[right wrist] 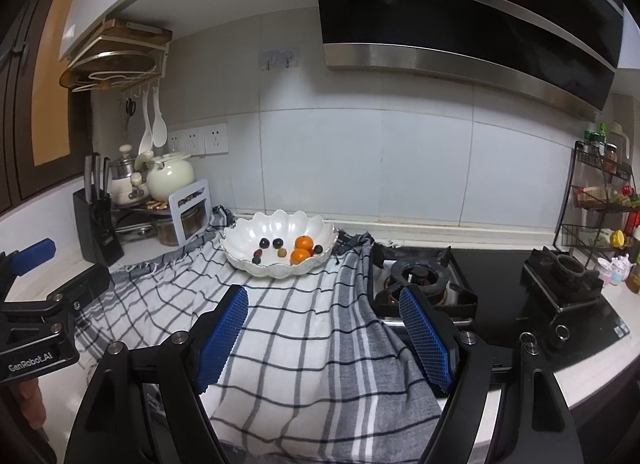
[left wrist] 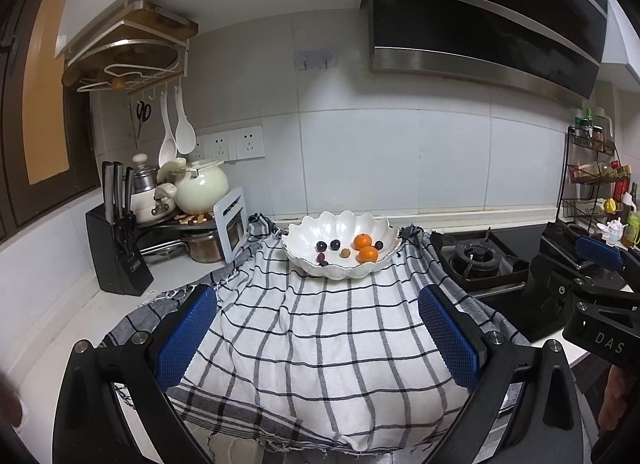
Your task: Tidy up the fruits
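A white scalloped bowl (left wrist: 340, 223) stands at the far edge of a checked cloth (left wrist: 320, 344), near the wall. It holds two oranges (left wrist: 363, 241), several dark grapes (left wrist: 321, 245) and one small tan fruit (left wrist: 345, 252). My left gripper (left wrist: 316, 300) is open and empty, above the cloth and short of the bowl. My right gripper (right wrist: 324, 300) is open and empty too, over the cloth's right part, with the bowl (right wrist: 276, 223) and oranges (right wrist: 304, 242) ahead and to the left. The right gripper also shows at the right edge of the left wrist view (left wrist: 592, 264).
A black knife block (left wrist: 116, 252) and stacked pots with a cream kettle (left wrist: 200, 187) stand at the left. A gas hob (right wrist: 424, 276) lies right of the cloth. A spice rack (right wrist: 600, 199) stands at the far right. A range hood (right wrist: 460, 23) hangs above.
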Demonstrator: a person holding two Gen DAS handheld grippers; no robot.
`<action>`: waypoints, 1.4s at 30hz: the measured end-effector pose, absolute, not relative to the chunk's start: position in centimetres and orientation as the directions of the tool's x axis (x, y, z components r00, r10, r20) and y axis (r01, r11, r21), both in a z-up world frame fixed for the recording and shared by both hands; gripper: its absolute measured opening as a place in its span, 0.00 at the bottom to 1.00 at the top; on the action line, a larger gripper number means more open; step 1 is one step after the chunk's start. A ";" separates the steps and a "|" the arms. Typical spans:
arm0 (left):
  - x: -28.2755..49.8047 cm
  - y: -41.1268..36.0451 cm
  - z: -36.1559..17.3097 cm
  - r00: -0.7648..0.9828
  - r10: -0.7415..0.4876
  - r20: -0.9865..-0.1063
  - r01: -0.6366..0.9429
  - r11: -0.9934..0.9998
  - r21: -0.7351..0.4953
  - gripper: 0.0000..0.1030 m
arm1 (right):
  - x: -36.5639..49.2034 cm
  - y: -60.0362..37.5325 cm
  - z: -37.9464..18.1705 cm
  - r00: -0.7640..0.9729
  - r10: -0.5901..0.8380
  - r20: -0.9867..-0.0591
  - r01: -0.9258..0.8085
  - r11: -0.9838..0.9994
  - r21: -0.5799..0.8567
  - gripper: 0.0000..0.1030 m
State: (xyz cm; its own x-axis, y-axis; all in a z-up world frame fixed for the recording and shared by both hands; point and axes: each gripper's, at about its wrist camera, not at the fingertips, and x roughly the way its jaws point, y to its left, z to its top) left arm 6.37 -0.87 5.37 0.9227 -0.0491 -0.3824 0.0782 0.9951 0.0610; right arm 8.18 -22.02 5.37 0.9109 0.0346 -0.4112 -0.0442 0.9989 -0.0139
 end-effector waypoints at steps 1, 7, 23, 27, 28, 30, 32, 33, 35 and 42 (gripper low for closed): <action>6.2 -0.9 5.4 0.923 -0.050 -0.380 0.080 0.995 0.062 1.00 | 8.0 -22.1 5.4 0.911 0.036 -0.412 -0.046 0.999 -0.013 0.77; 5.3 -1.0 5.6 0.927 -0.049 -0.371 0.077 0.995 0.061 1.00 | 7.5 -22.5 5.3 0.908 0.033 -0.418 -0.042 0.999 -0.011 0.77; 4.7 -1.2 6.1 0.932 -0.059 -0.359 0.086 0.994 0.060 1.00 | 6.8 -22.8 5.5 0.913 0.033 -0.406 -0.043 0.999 -0.015 0.77; 4.7 -1.3 6.1 0.932 -0.059 -0.358 0.086 0.995 0.058 1.00 | 6.9 -22.8 5.5 0.913 0.031 -0.406 -0.041 0.999 -0.015 0.77; 4.7 -1.3 6.1 0.932 -0.061 -0.357 0.088 0.994 0.058 1.00 | 6.8 -22.8 5.5 0.913 0.032 -0.406 -0.041 0.999 -0.015 0.77; 4.6 -1.3 6.2 0.933 -0.062 -0.354 0.089 0.994 0.058 1.00 | 6.9 -22.8 5.5 0.913 0.032 -0.406 -0.041 0.999 -0.014 0.77; 4.6 -1.3 6.3 0.933 -0.062 -0.354 0.089 0.994 0.059 1.00 | 6.8 -22.8 5.5 0.914 0.032 -0.404 -0.041 0.999 -0.015 0.77; 4.6 -1.2 6.2 0.933 -0.064 -0.354 0.090 0.994 0.058 1.00 | 6.8 -22.8 5.6 0.915 0.031 -0.403 -0.040 0.999 -0.015 0.77; 4.6 -1.3 6.3 0.932 -0.066 -0.356 0.092 0.994 0.058 1.00 | 6.8 -22.8 5.6 0.915 0.031 -0.403 -0.041 0.999 -0.015 0.77; 4.6 -1.3 6.4 0.933 -0.066 -0.354 0.091 0.994 0.055 1.00 | 6.7 -22.8 5.6 0.915 0.032 -0.402 -0.041 0.999 -0.015 0.77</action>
State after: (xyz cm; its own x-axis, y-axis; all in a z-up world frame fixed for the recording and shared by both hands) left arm 4.59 -1.26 6.35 0.9328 -0.0661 -0.3542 0.0912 0.9943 0.0547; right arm 6.74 -22.77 5.60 0.9149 0.0317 -0.4024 -0.0414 0.9990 -0.0153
